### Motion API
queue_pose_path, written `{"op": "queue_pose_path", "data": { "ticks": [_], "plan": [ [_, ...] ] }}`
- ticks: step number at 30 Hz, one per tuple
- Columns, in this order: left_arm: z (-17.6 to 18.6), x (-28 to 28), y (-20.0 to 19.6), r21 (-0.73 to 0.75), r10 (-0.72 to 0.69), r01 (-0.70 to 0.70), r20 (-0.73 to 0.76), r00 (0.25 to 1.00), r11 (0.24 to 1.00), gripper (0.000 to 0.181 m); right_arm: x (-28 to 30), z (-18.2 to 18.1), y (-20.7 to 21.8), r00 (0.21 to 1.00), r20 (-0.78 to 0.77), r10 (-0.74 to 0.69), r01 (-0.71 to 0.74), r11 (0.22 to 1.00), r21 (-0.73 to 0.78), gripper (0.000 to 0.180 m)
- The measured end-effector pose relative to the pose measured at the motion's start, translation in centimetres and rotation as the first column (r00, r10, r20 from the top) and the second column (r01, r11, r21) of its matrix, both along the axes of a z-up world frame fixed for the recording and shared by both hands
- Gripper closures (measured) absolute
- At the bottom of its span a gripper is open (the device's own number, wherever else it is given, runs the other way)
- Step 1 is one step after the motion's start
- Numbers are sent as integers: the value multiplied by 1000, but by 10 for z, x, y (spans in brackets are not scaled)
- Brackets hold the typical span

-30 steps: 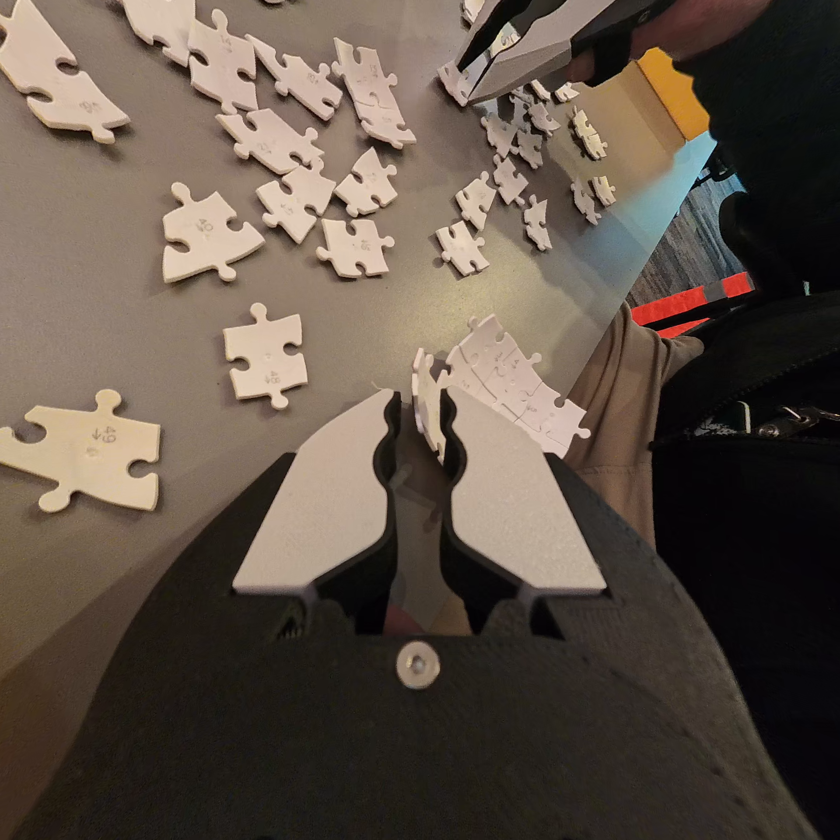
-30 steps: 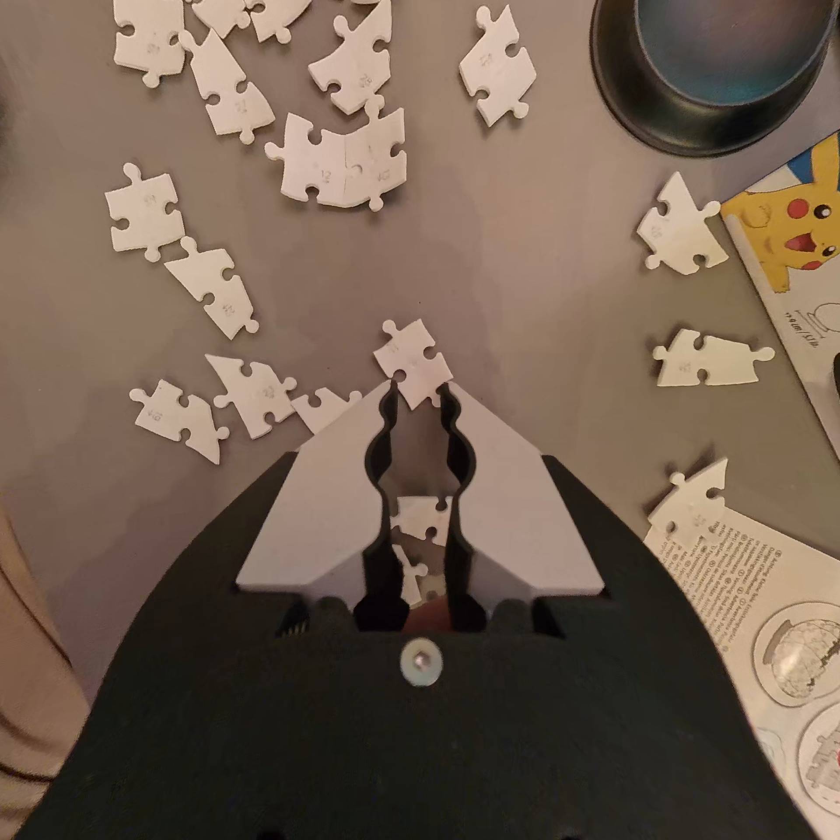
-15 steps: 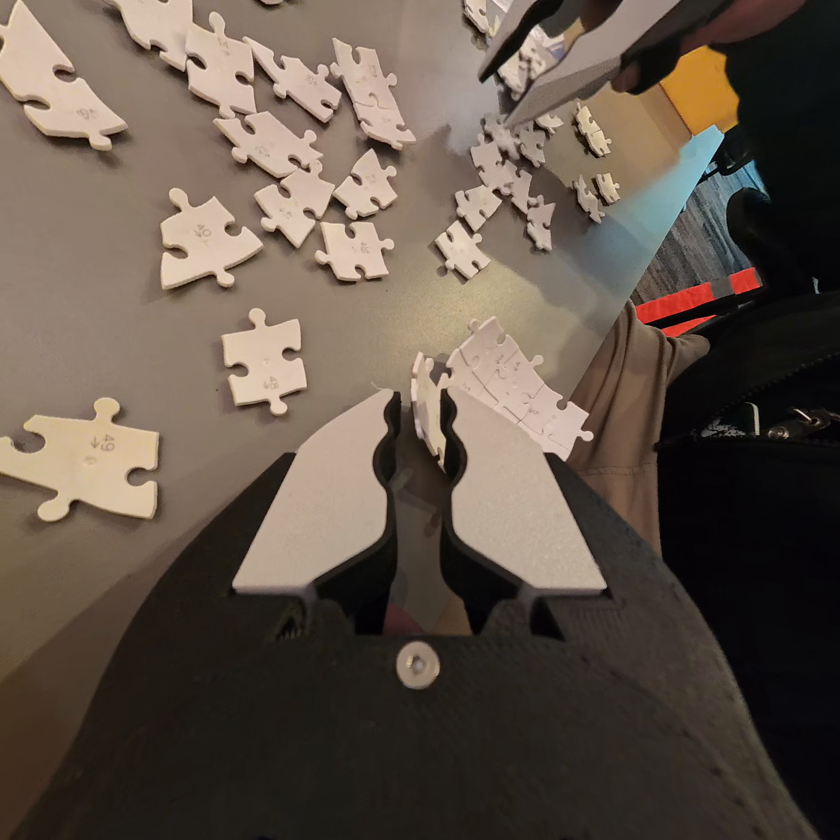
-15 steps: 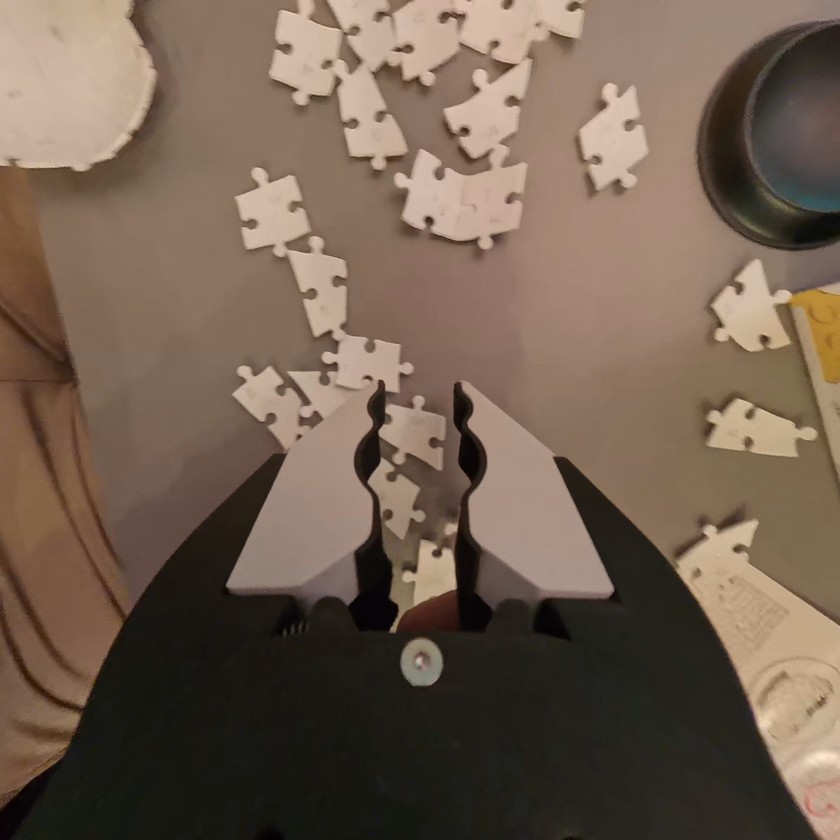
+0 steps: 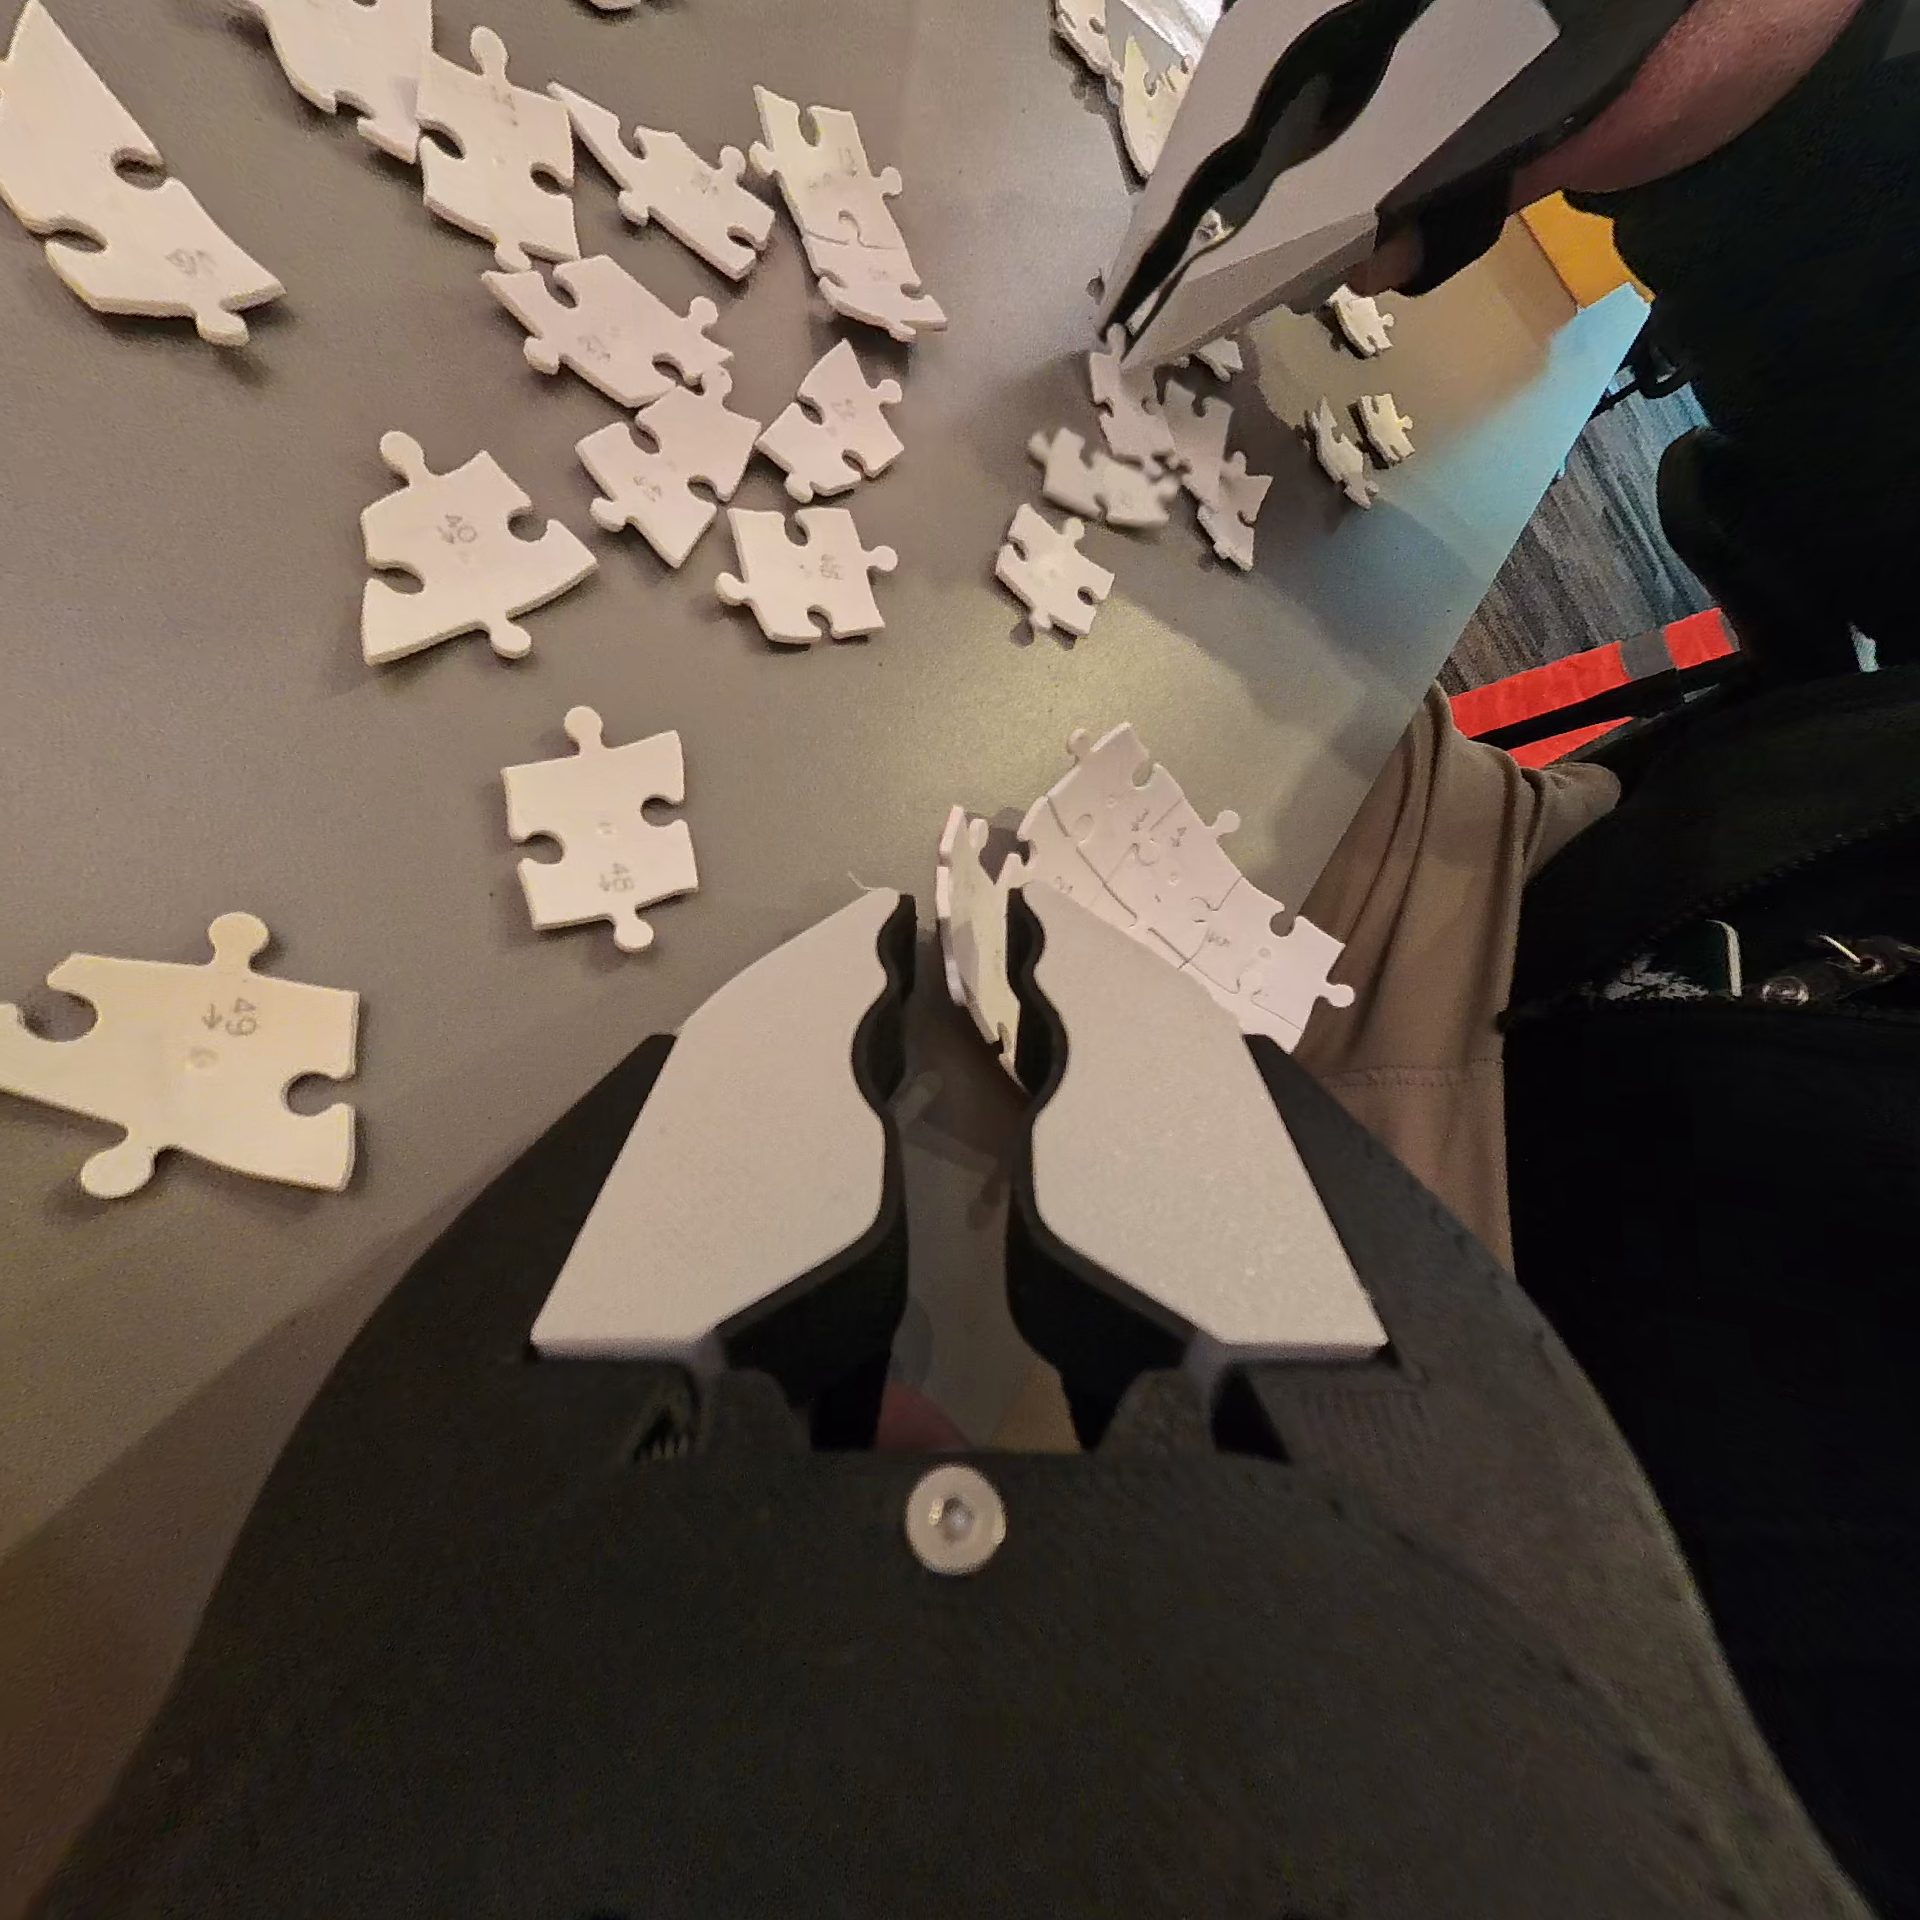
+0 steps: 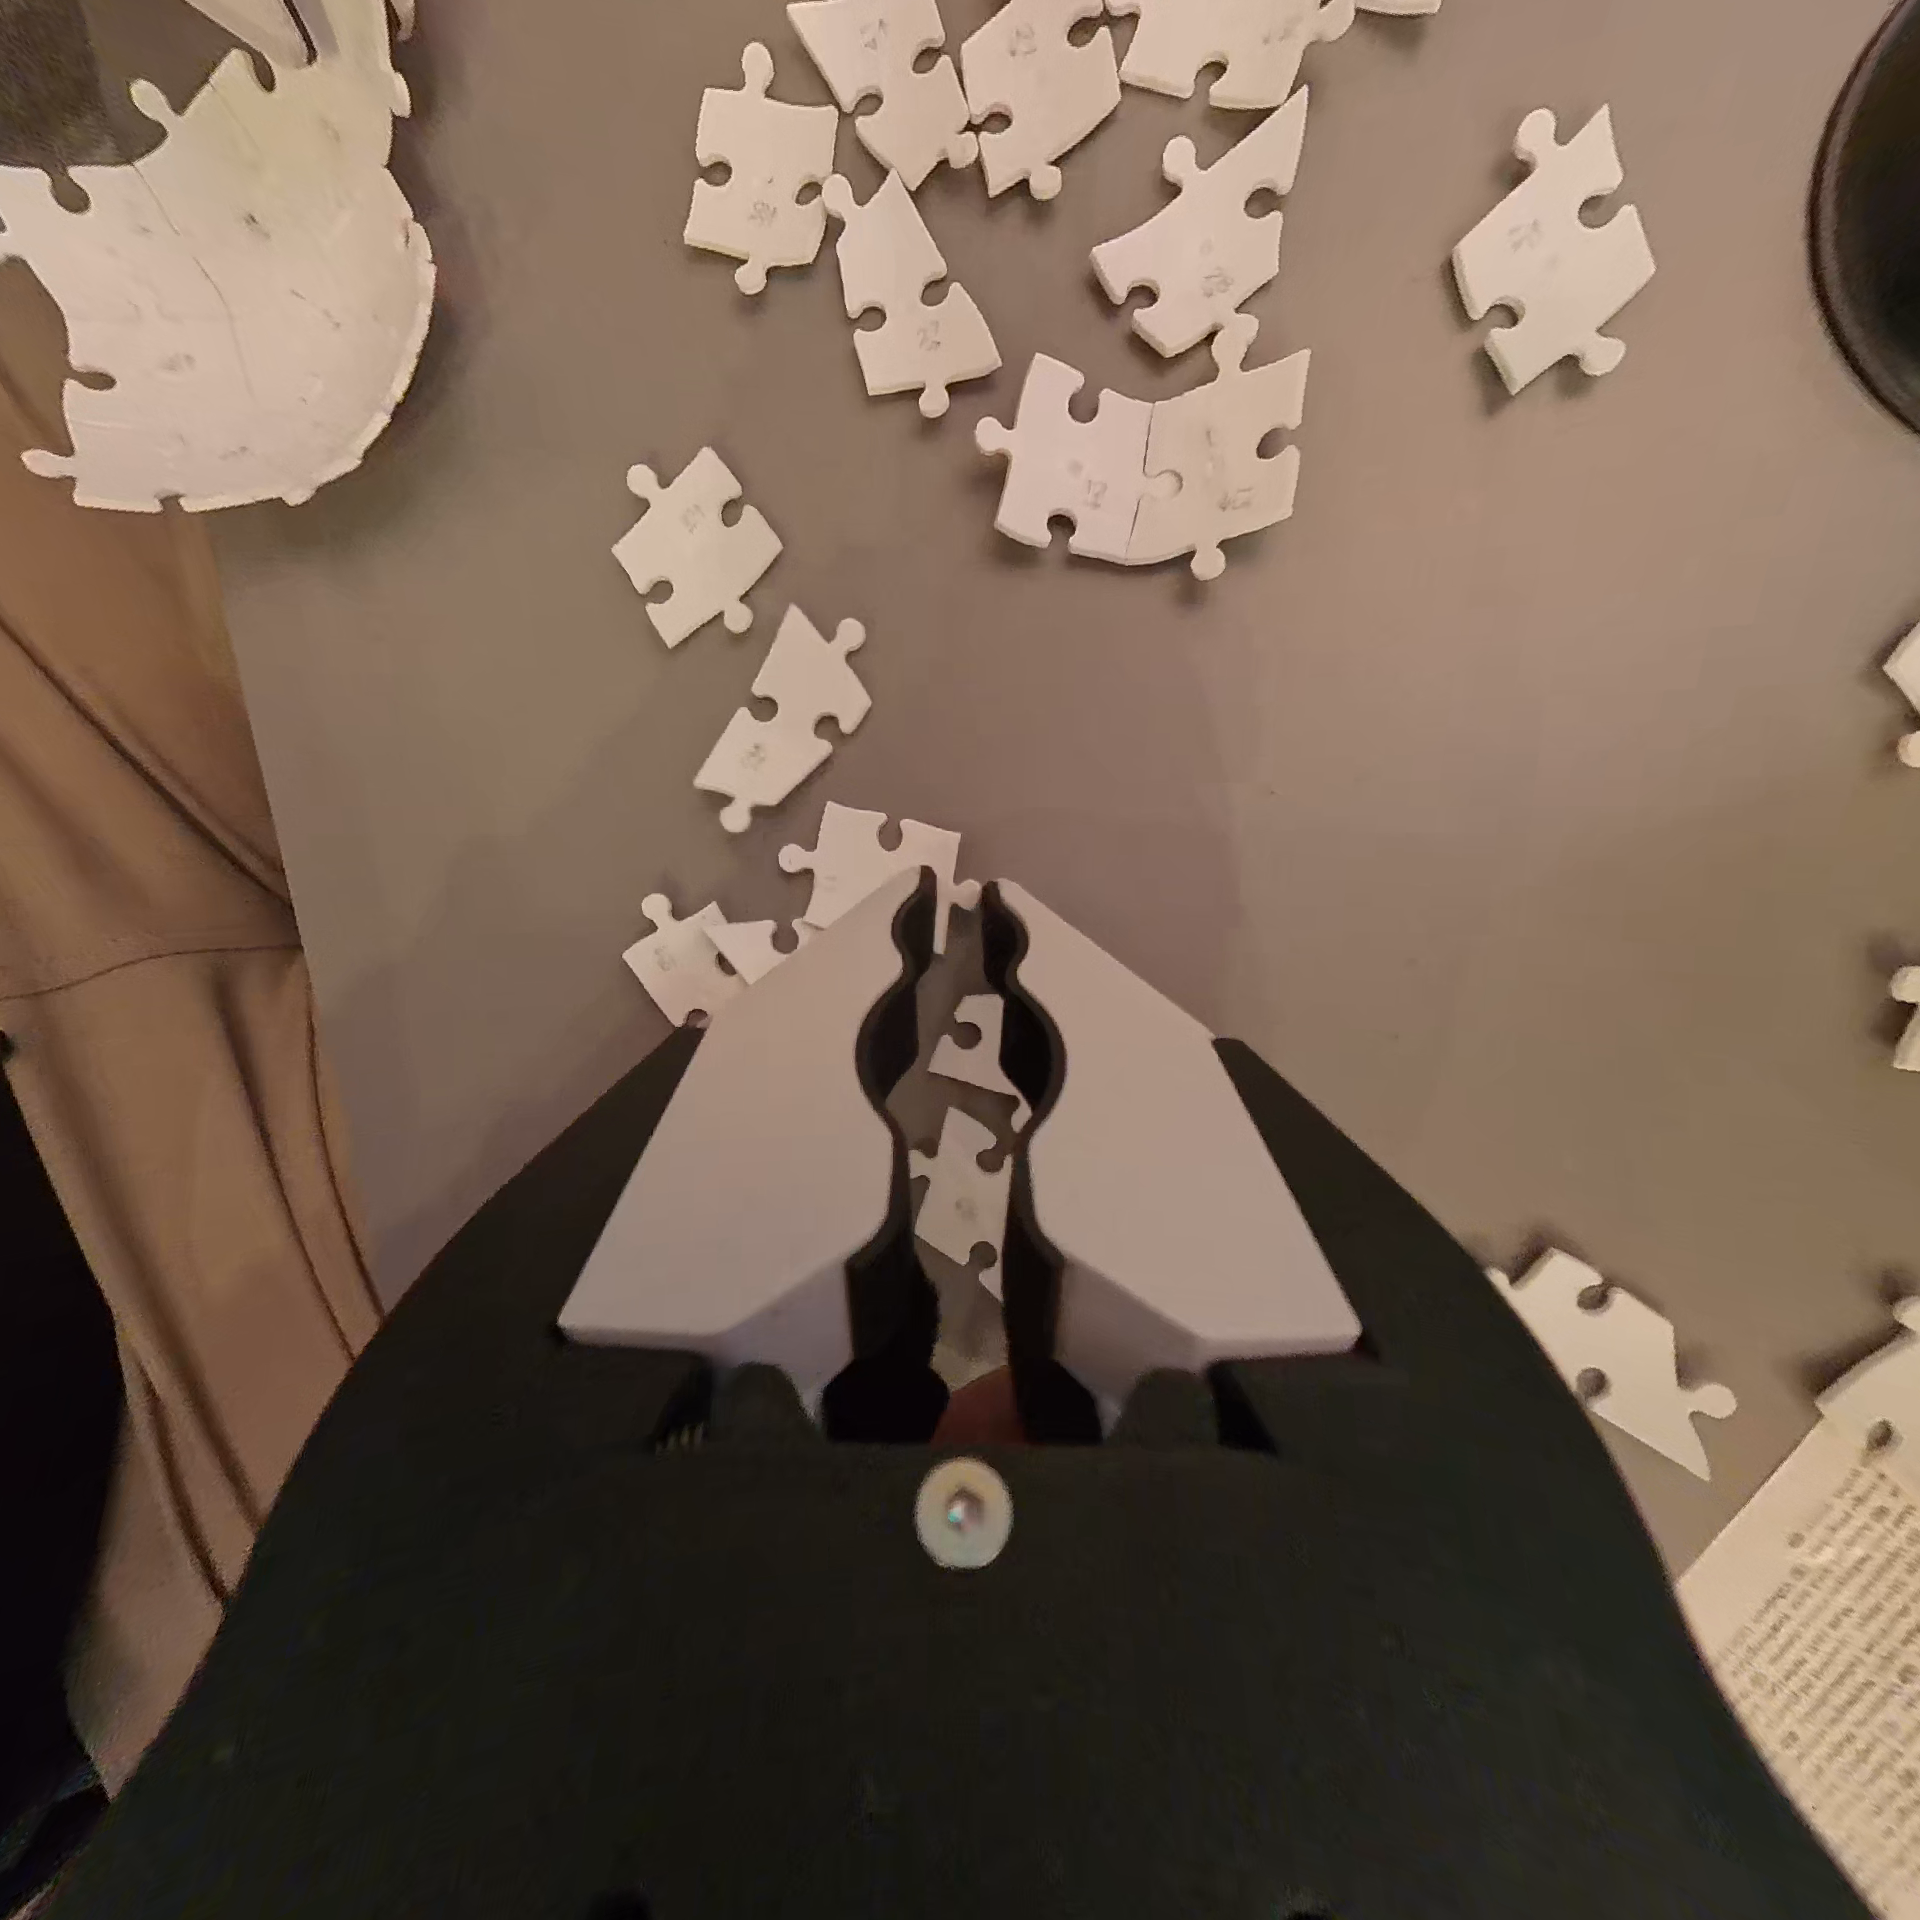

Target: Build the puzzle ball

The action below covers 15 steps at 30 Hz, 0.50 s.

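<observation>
Left gripper [image 5: 961, 925] tilted over grey tabletop [image 5: 156, 790], jaws clamped on rim of curved white ball section [image 5: 1164, 883] held at tabletop edge. Right gripper [image 6: 958, 902] angled down, jaws nearly closed, tips pinching loose piece [image 6: 862, 854]. More white puzzle pieces [image 6: 1143, 468], small grey printed numbers on backs, scattered ahead of both jaws. Printed instruction sheet [image 6: 1829, 1621] lower right of right jaws.

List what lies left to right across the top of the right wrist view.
Partly built puzzle ball → lone loose piece → joined pair of pieces → single piece → black round dish.
</observation>
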<state>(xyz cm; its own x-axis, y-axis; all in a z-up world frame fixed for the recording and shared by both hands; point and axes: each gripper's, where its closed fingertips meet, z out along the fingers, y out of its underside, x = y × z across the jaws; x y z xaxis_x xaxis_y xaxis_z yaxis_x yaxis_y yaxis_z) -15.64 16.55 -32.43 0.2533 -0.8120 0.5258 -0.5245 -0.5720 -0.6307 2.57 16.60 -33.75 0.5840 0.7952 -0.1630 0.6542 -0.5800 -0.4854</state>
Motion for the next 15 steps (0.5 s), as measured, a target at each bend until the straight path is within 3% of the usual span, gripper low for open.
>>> {"op": "queue_pose_path", "data": {
  "ticks": [15],
  "plan": [
    [-1, 2, 0, 7, -4, 4, -8, 1000, 1000, 164, -10, 26, 1, 982, -184, -30, 27, 999, -22, 180]
  ]
}}
